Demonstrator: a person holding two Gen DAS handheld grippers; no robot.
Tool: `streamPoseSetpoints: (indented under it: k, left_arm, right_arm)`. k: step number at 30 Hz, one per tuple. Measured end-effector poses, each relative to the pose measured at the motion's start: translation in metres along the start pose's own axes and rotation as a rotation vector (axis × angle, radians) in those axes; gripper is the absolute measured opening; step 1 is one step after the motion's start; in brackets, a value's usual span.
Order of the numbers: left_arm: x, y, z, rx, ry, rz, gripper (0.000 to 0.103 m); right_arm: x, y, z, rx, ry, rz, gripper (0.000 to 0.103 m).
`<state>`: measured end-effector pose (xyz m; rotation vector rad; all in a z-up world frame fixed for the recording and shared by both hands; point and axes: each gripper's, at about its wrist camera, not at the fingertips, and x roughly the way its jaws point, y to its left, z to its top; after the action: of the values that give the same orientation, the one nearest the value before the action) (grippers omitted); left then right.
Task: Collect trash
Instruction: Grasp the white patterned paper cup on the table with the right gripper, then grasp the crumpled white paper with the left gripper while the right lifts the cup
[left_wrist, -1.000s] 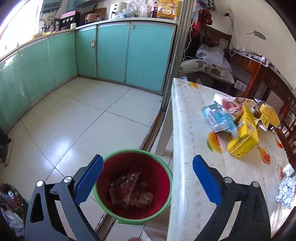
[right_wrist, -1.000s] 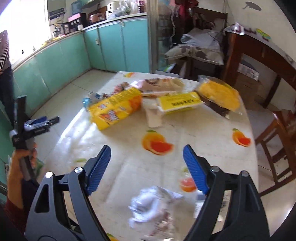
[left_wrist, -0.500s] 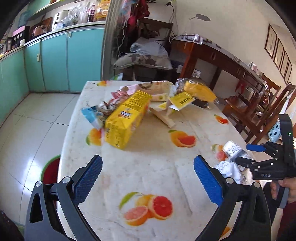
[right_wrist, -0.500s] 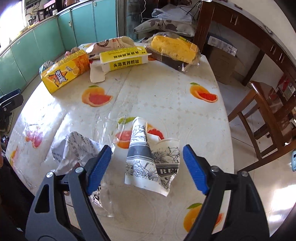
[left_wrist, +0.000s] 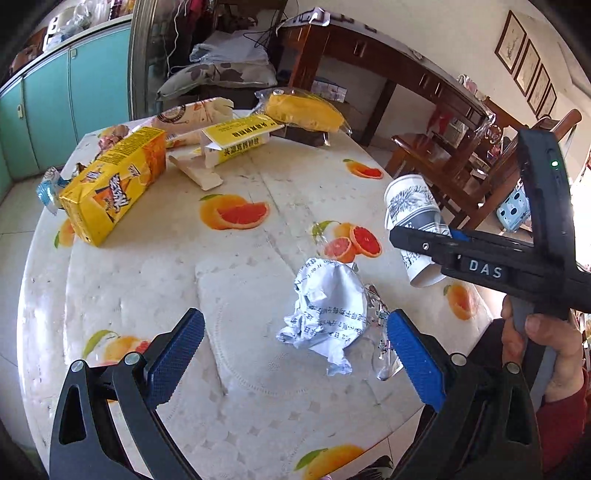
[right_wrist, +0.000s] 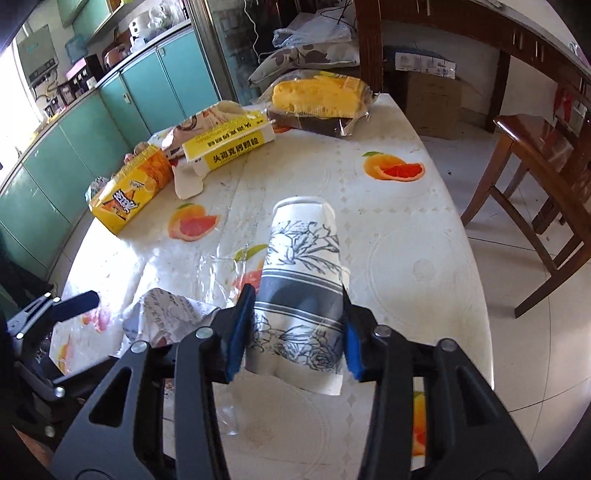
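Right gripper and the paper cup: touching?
Touching. The right wrist view shows the right gripper, its jaws having just been closing, with both blue pads pressed against the paper cup, whose sides buckle inward.

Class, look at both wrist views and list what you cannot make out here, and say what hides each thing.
- Paper cup: its inside is hidden in both views; only the outer wall shows, pinched in the right tongs, which have just been closing.
- Crumpled paper: print too small to read in the left wrist view; mostly behind the tongs in the right.
- Clear wrapper: outline unclear, see-through and part behind the left tongs.
- Trash bin: in neither view.
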<state>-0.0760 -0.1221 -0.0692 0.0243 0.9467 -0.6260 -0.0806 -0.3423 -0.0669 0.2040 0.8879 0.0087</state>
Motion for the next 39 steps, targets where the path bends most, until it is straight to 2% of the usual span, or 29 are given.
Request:
streamPoseSetpoints:
  k: [4,11,16,19,21,22,23,24,26,28,31,33,34,35,36,37,39]
  left_arm:
    - [0.018,-0.001,0.006,0.009,0.020,0.010,0.096]
    - [0.026,0.026,0.018,-0.093,0.028,-0.039,0.093]
    - [0.019,0.047,0.020,-0.147,0.005,0.005,0.093]
    - [0.010,0.055,0.022,-0.171,-0.022,0.044,0.092]
    - [0.002,0.055,0.021,-0.163,-0.026,0.023,0.092]
    - [-0.001,0.054,0.020,-0.161,-0.023,0.001,0.092]
    - [-0.004,0.053,0.017,-0.160,-0.020,-0.018,0.093]
    - [-0.004,0.051,0.016,-0.159,-0.015,-0.032,0.093]
    - [0.000,0.045,0.015,-0.141,-0.009,-0.032,0.093]
    - [0.007,0.043,0.017,-0.128,-0.001,0.001,0.092]
    - [0.012,0.046,0.019,-0.163,0.004,-0.026,0.092]
    - [0.014,0.043,0.021,-0.156,0.003,-0.023,0.092]
    - [0.016,0.040,0.022,-0.142,0.003,-0.019,0.090]
    - [0.018,0.038,0.022,-0.131,0.004,-0.015,0.088]
    - [0.020,0.037,0.023,-0.125,0.010,-0.013,0.080]
    - [0.023,0.038,0.024,-0.126,0.018,-0.017,0.069]
    - [0.031,0.041,0.026,-0.137,0.037,-0.031,0.057]
  right_arm:
    - [-0.008,0.004,-0.004,0.014,-0.021,-0.005,0.042]
    - [-0.001,0.004,-0.001,0.009,0.001,-0.003,0.042]
    - [0.000,0.011,0.007,-0.024,-0.012,-0.009,0.042]
    - [0.005,0.014,0.007,-0.035,0.012,-0.001,0.042]
    - [0.007,0.015,0.003,-0.041,0.037,0.017,0.042]
    - [0.007,0.015,0.000,-0.043,0.049,0.023,0.048]
    - [0.006,0.016,-0.003,-0.044,0.051,0.020,0.061]
    - [0.006,0.016,-0.007,-0.051,0.055,0.013,0.065]
    - [0.012,0.019,-0.015,-0.074,0.099,-0.008,0.065]
    - [0.015,0.019,-0.020,-0.086,0.112,-0.037,0.065]
    - [0.020,0.011,-0.022,-0.042,0.135,0.007,0.066]
    - [0.025,0.008,-0.021,-0.042,0.133,0.008,0.053]
    - [0.028,0.007,-0.021,-0.037,0.137,0.010,0.033]
    - [0.027,0.006,-0.019,-0.033,0.122,0.020,0.026]
    - [0.026,0.005,-0.017,-0.027,0.113,0.025,0.020]
    - [0.023,0.003,-0.014,-0.015,0.095,0.039,0.020]
    - [0.015,-0.001,-0.008,0.010,0.058,0.062,0.020]
